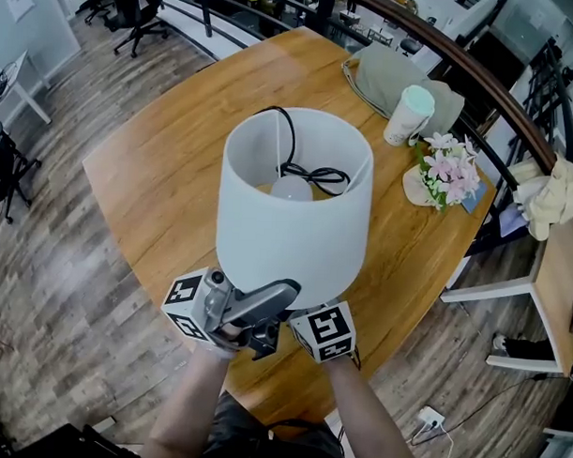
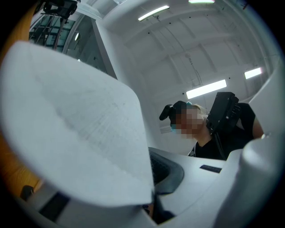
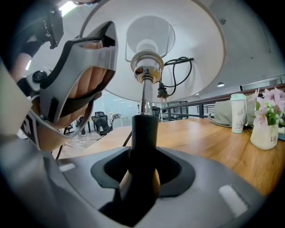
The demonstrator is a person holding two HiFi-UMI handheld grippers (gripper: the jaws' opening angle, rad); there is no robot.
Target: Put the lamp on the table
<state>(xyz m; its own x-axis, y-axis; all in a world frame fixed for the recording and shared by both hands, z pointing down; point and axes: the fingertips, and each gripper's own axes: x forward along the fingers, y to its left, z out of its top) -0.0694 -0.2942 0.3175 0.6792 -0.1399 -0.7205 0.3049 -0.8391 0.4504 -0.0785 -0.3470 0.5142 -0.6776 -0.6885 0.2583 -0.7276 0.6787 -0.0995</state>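
The lamp has a white drum shade [image 1: 292, 205] with a bulb [image 1: 291, 188] and a black cord [image 1: 317, 175] inside. It stands upright over the near edge of the round wooden table [image 1: 157, 181]. My right gripper [image 1: 313, 333] is under the shade. In the right gripper view the right gripper [image 3: 142, 173] is shut on the lamp's black stem [image 3: 144, 129]. My left gripper [image 1: 235, 311] sits at the shade's lower rim. In the left gripper view the shade [image 2: 75, 124] runs down into the left gripper [image 2: 151, 200], whose jaws pinch its edge. The lamp's foot is hidden.
At the table's far right stand a pale cup [image 1: 408, 113], a vase of pink flowers [image 1: 443, 172] and a grey bag [image 1: 395, 77]. A dark railing [image 1: 479, 75] curves behind the table. Office chairs [image 1: 135, 11] stand at the back left. A person [image 2: 213, 129] shows in the left gripper view.
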